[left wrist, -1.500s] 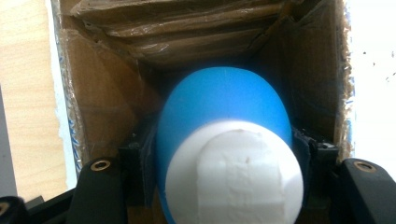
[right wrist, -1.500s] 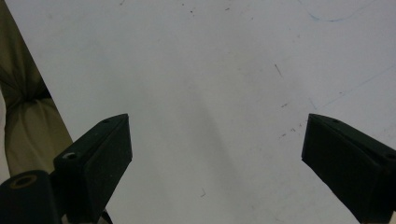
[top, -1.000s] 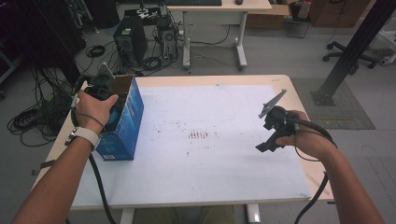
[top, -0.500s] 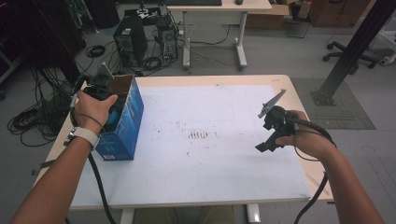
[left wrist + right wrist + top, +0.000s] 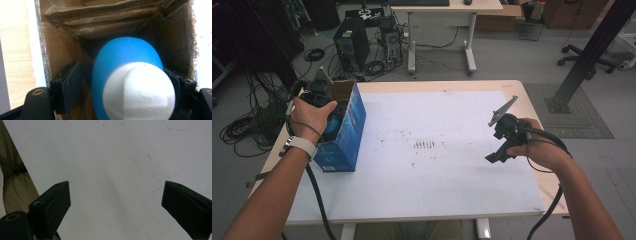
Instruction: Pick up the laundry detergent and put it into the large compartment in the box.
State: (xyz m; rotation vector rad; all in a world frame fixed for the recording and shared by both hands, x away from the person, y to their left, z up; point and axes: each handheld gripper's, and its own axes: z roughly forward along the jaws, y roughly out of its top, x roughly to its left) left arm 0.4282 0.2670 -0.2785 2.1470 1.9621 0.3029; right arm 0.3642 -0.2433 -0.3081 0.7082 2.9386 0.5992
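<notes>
You are holding the left gripper (image 5: pixel 120 100) down inside the open-topped blue cardboard box (image 5: pixel 346 131), which is standing at the left edge of the table (image 5: pixel 492 210). Its jaws have just been opening, and the blue-and-white egg-shaped plastic object (image 5: pixel 130 85) is sitting between them inside the box. In the left gripper view, a clear gap is showing between the left pad and the object, while the right pad is lying so close against it that contact cannot be ruled out either way. I judge that the object is being released into the box, so the placing is nearly done and only the lifting out is left.

The brown inner walls are standing close on both sides of the jaws, with folded flaps ahead, so I judge that straight up is offering the only free way out.

Your right gripper (image 5: pixel 502 137) is hovering over the white sheet (image 5: pixel 447 110) near the right edge of the table, jaws spread wide with nothing between them. The middle of the sheet is lying bare, giving you open room to move. Beyond the far edge, a computer tower (image 5: pixel 353 42) and cables are lying on the floor.
</notes>
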